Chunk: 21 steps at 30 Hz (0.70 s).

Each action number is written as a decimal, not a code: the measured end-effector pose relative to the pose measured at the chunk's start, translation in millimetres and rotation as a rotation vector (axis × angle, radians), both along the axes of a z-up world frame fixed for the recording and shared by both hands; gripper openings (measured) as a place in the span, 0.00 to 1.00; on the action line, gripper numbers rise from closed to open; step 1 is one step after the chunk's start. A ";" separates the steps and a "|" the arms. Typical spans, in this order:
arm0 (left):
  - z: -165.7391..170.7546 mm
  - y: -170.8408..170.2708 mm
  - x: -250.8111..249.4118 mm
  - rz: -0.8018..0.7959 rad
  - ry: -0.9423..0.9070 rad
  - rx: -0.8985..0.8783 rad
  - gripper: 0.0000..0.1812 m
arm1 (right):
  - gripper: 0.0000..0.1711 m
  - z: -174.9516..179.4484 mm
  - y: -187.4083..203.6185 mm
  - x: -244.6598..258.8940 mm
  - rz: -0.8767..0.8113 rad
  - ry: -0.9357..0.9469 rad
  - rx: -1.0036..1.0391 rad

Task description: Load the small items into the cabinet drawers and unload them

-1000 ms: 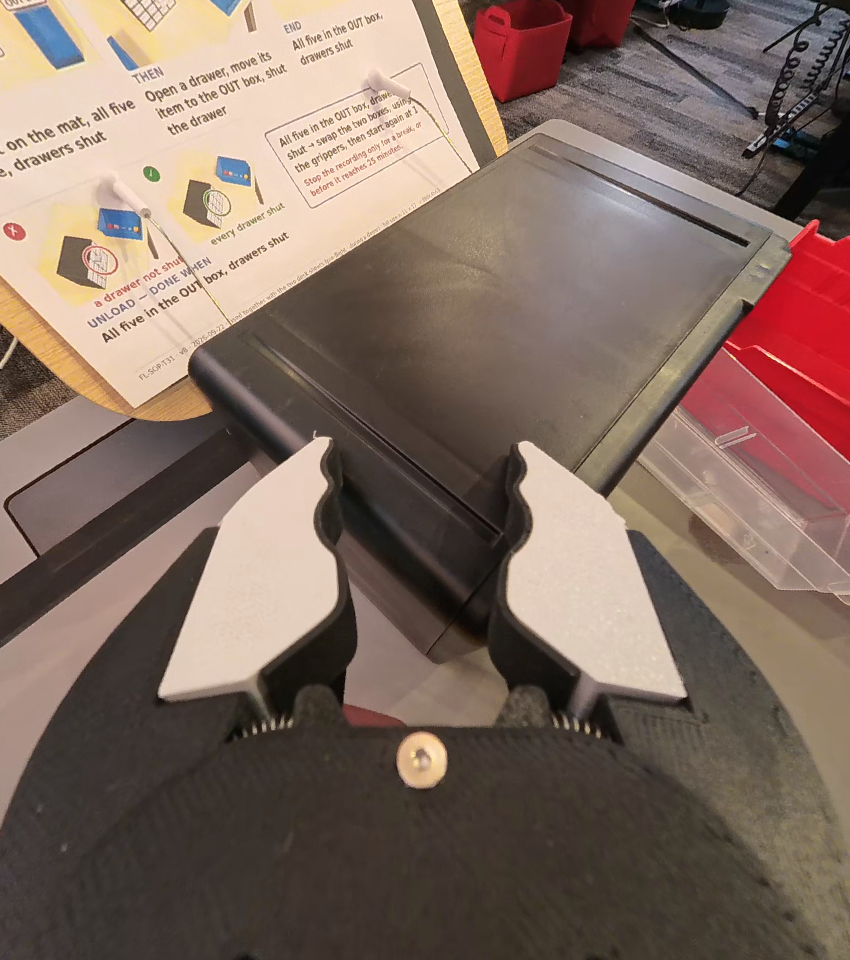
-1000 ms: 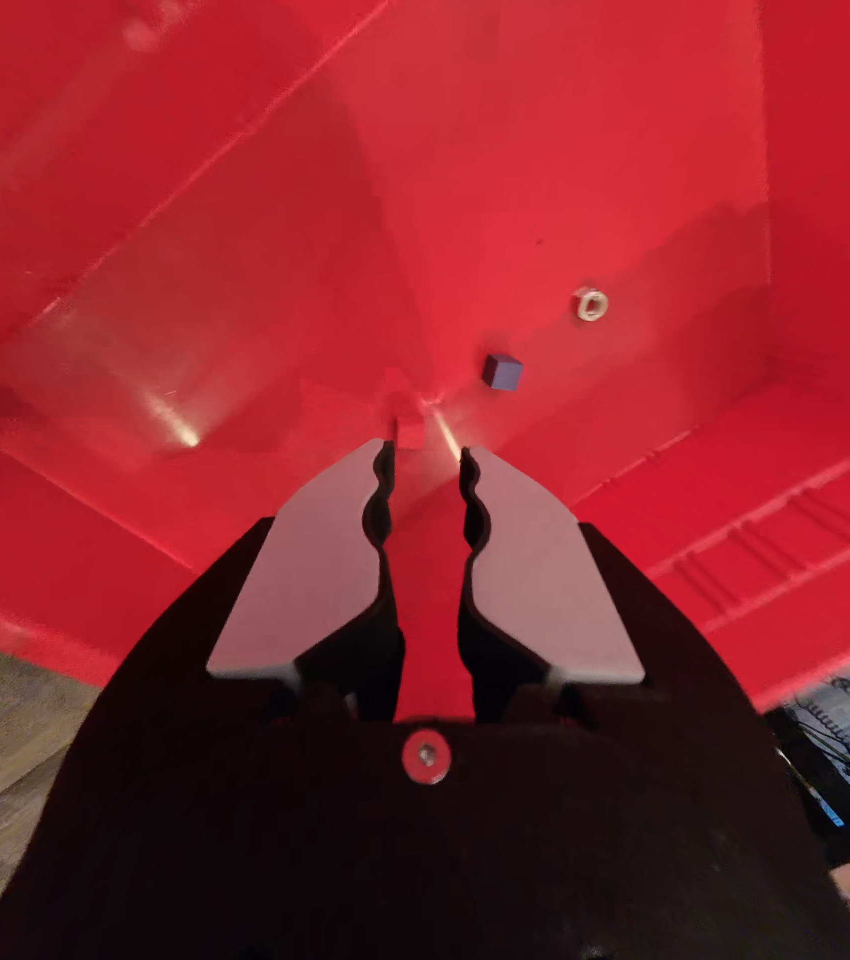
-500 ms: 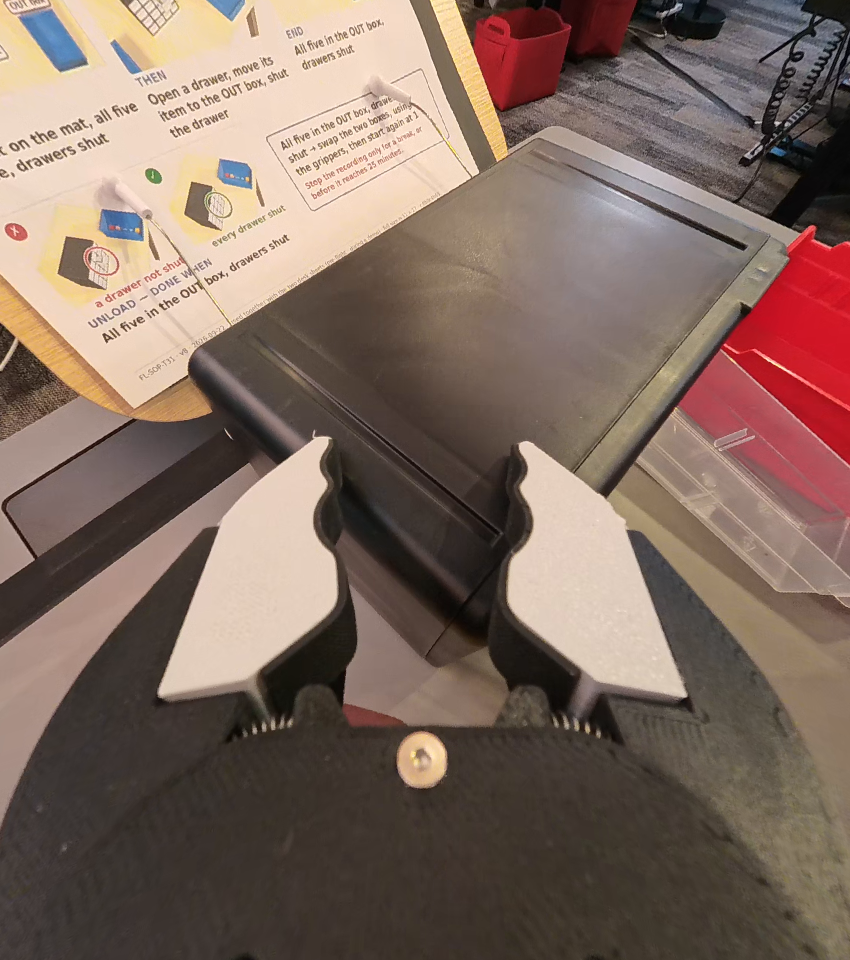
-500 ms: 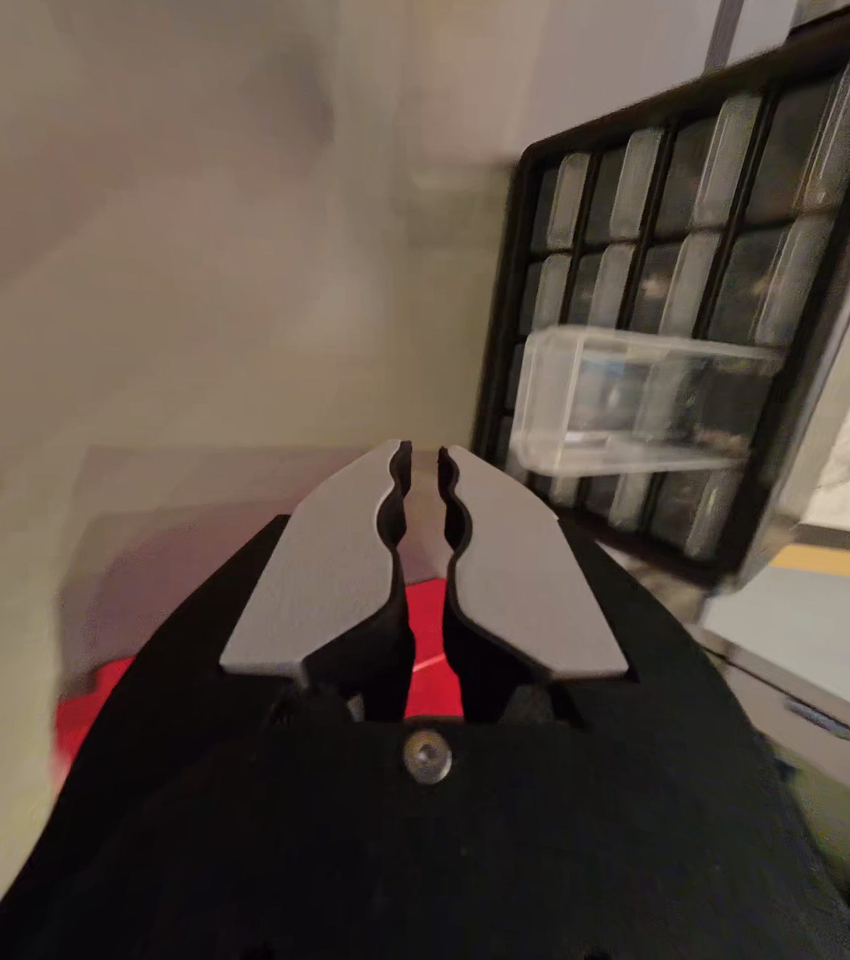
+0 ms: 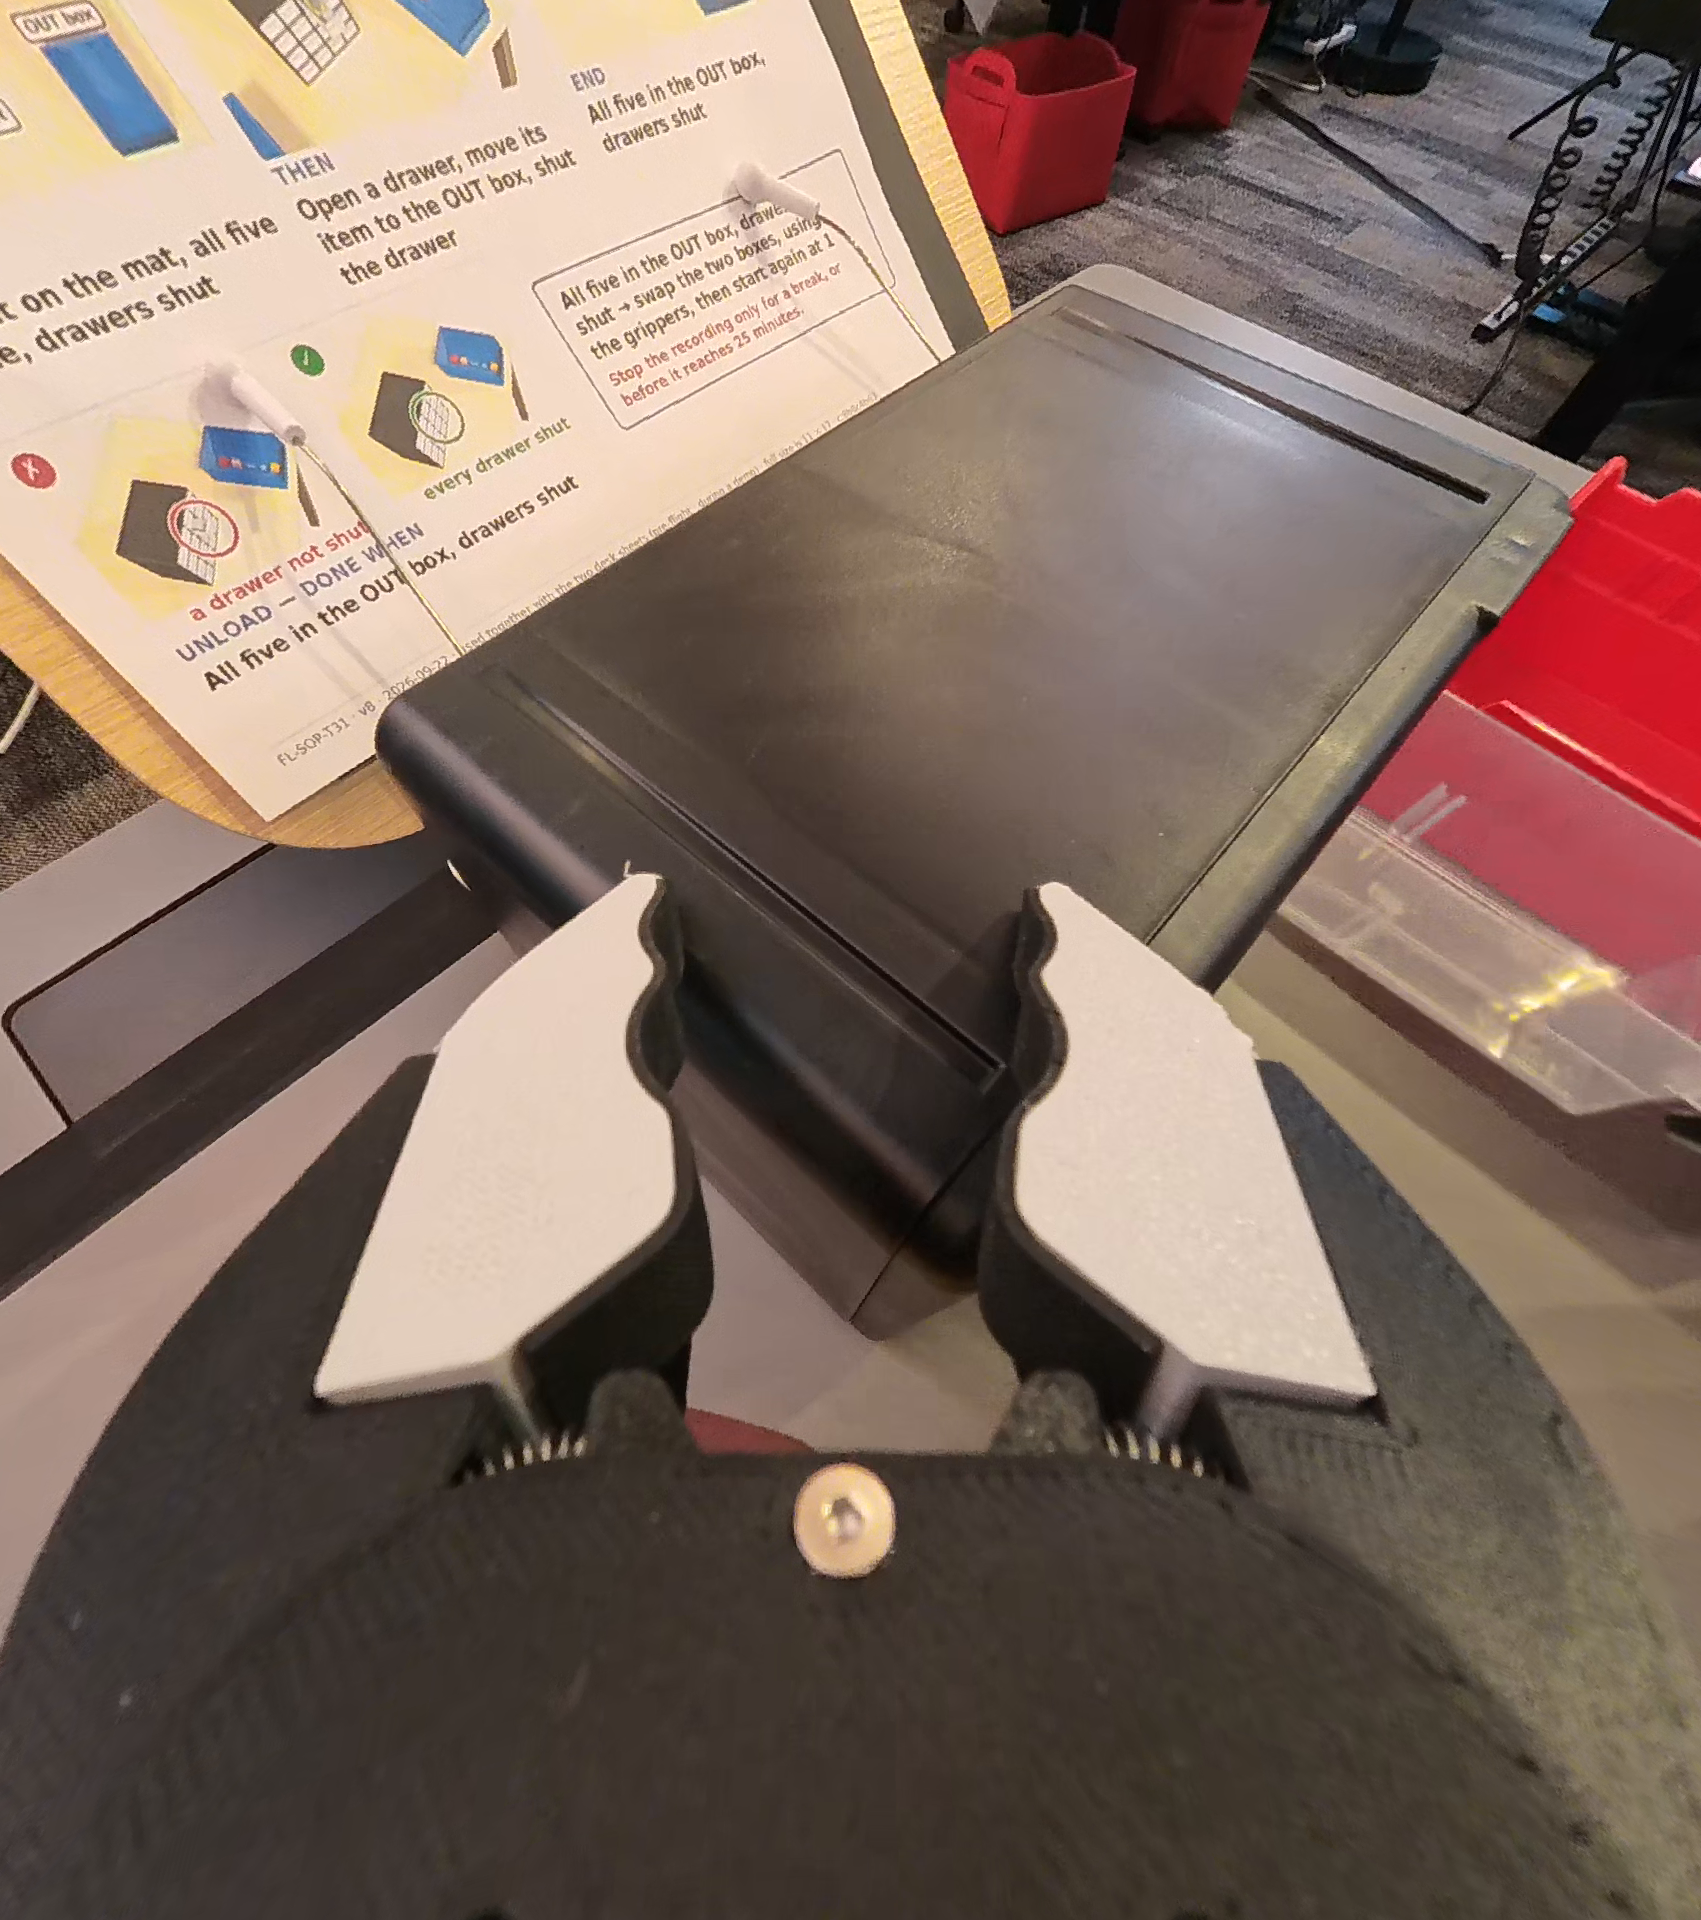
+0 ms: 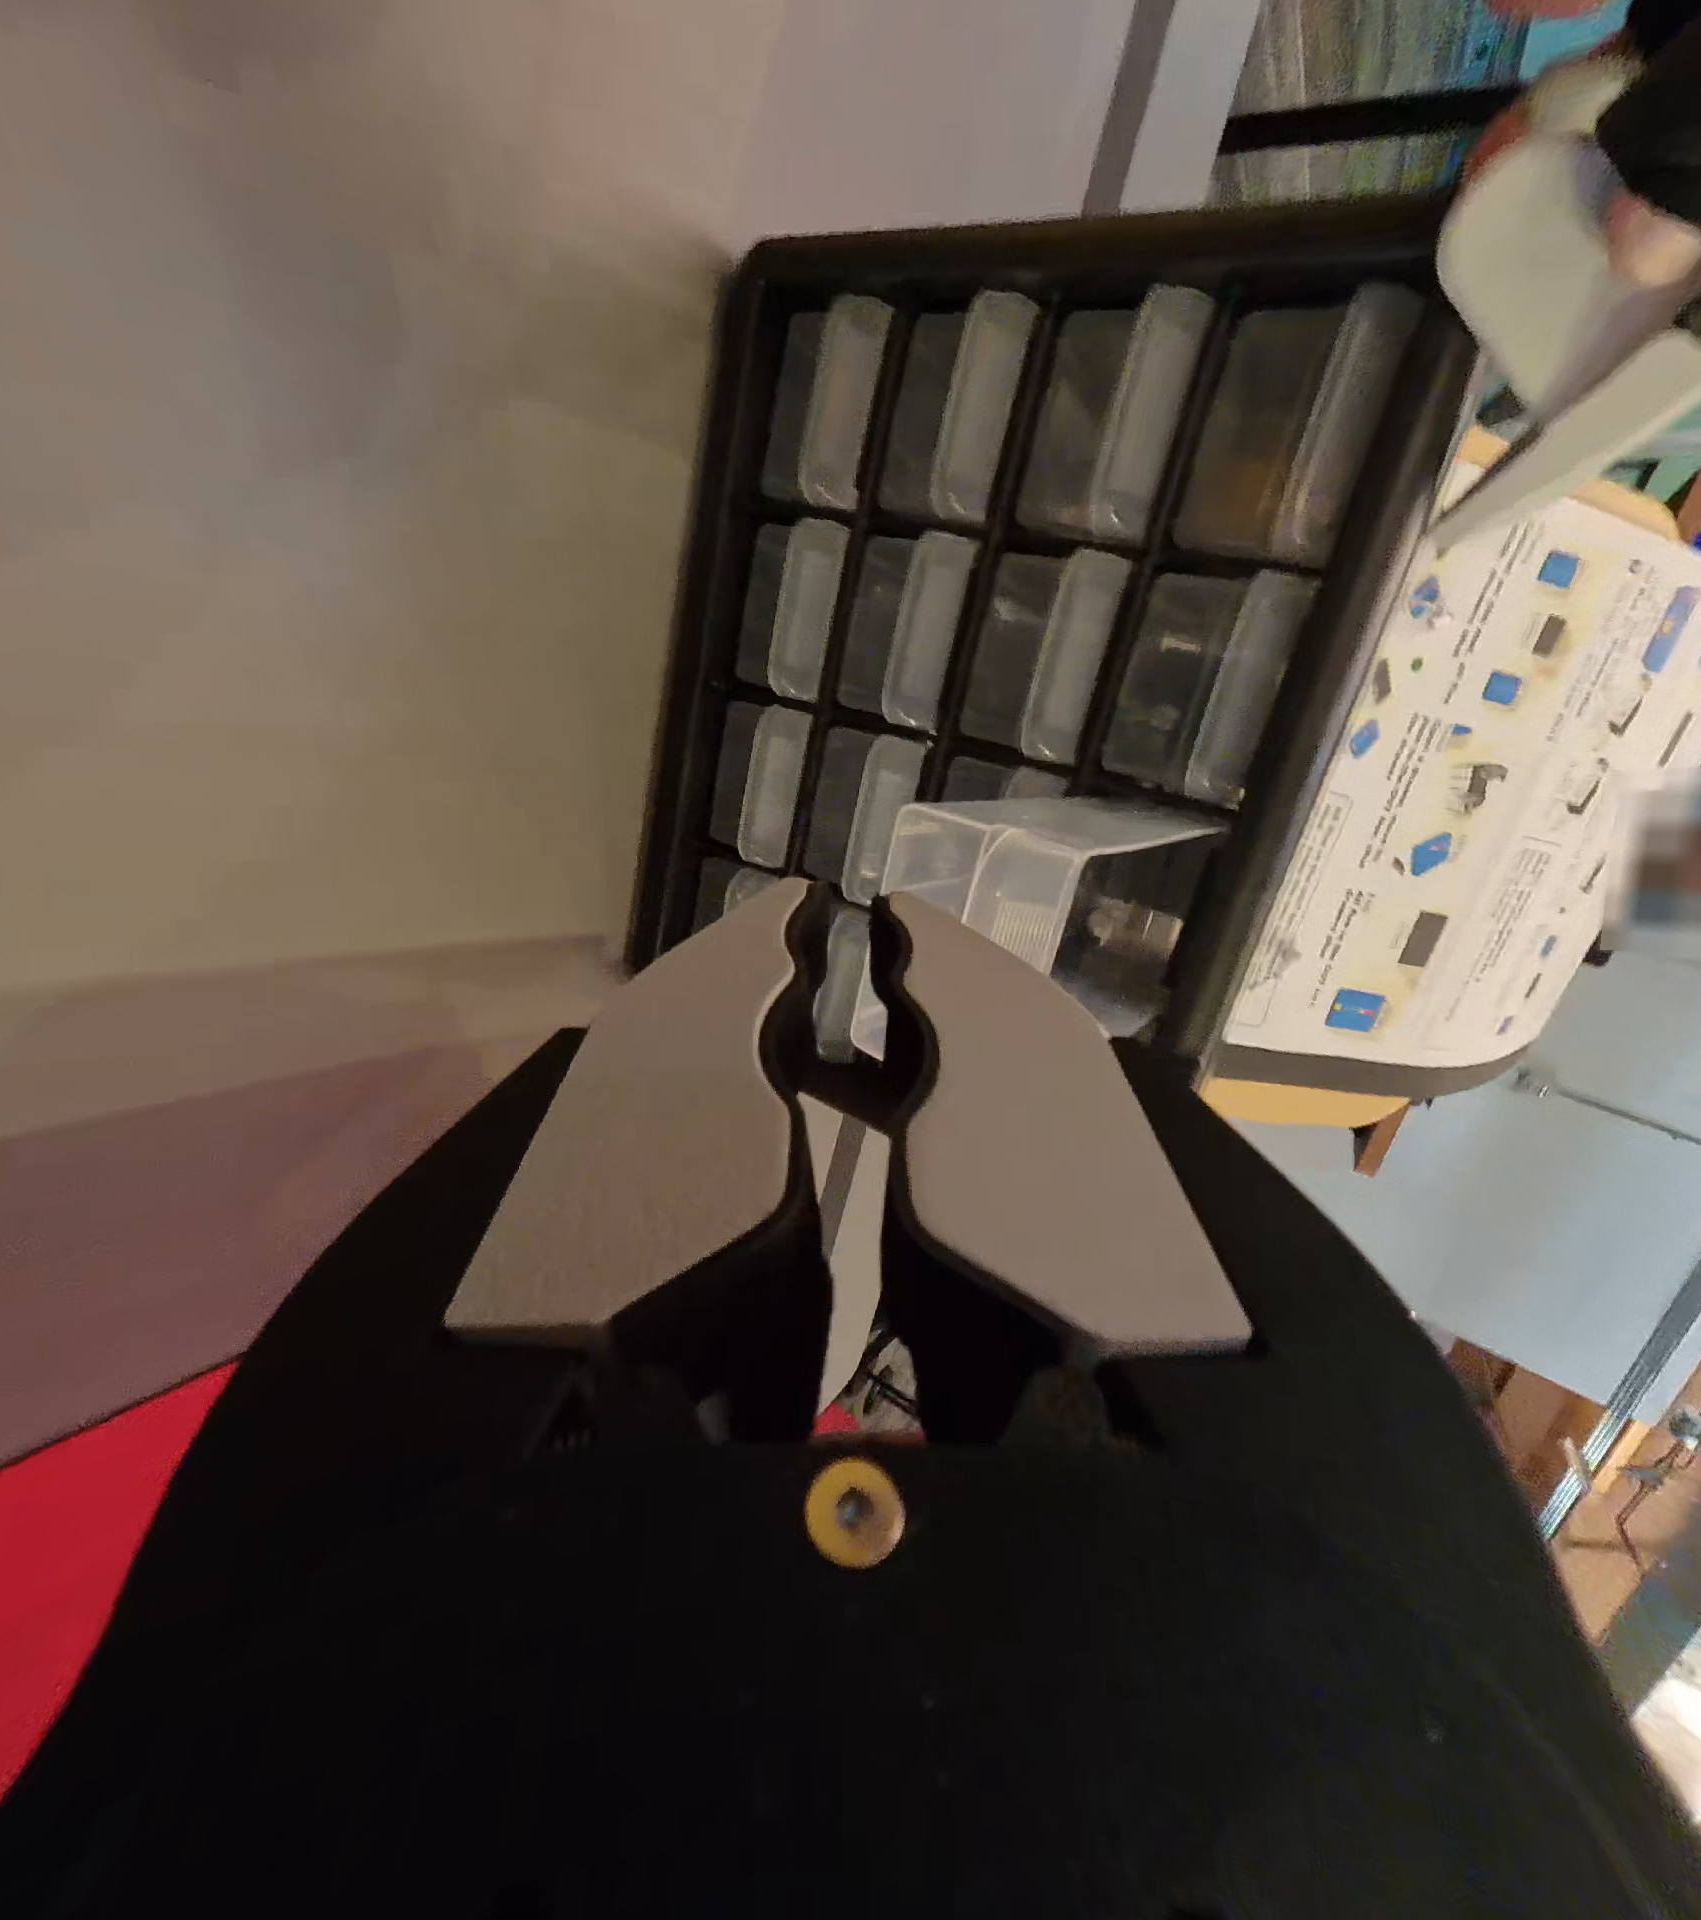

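Observation:
The black cabinet [image 5: 981, 644] lies under my left gripper [image 5: 846, 914], which is open with its fingers over the cabinet's near top corner. One clear drawer [image 5: 1552, 935] is pulled out towards the red bin [image 5: 1677, 623]. In the right wrist view the cabinet front [image 6: 981, 540] shows its grid of clear drawers, with the pulled-out drawer [image 6: 1033, 883] just beyond my right gripper [image 6: 844, 899]. That gripper is shut to a narrow slit. No item shows between its fingers. The left gripper [image 6: 1604, 260] shows blurred at the top right.
An instruction sheet on a wooden board [image 5: 306, 312] stands behind the cabinet and also shows in the right wrist view [image 6: 1500, 779]. The red bin [image 6: 46, 1558] is below my right gripper. Red baskets [image 5: 1033, 125] and stands sit on the carpet beyond.
My right gripper has left the inside of the red bin, narrowed its jaws and swung to face the cabinet's open drawer. The left gripper has stayed put.

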<state>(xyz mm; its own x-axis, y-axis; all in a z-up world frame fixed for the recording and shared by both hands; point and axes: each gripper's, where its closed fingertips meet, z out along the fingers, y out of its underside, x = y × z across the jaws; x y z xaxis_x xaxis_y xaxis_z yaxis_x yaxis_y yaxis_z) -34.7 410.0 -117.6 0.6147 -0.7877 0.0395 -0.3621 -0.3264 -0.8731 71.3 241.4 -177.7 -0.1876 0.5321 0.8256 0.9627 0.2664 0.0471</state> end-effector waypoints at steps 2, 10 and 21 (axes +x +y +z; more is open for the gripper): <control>-0.1 0.0 0.0 -0.001 0.000 0.001 0.35 | 0.03 6.0 12.6 3.9 -0.023 0.011 0.016; -0.1 -0.1 -0.2 0.001 -0.004 -0.001 0.35 | 0.05 12.9 81.5 8.4 -0.106 -0.001 0.099; -0.2 -0.1 -0.2 -0.001 -0.005 0.002 0.35 | 0.16 12.6 94.9 -6.6 -0.100 0.019 0.154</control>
<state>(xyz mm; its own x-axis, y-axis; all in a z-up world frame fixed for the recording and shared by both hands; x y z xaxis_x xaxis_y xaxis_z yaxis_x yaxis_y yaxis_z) -34.9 409.9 -117.8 0.6136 -0.7885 0.0409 -0.3580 -0.3241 -0.8757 64.7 336.3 -165.1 -0.1239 0.4140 0.9018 0.9851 0.1603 0.0618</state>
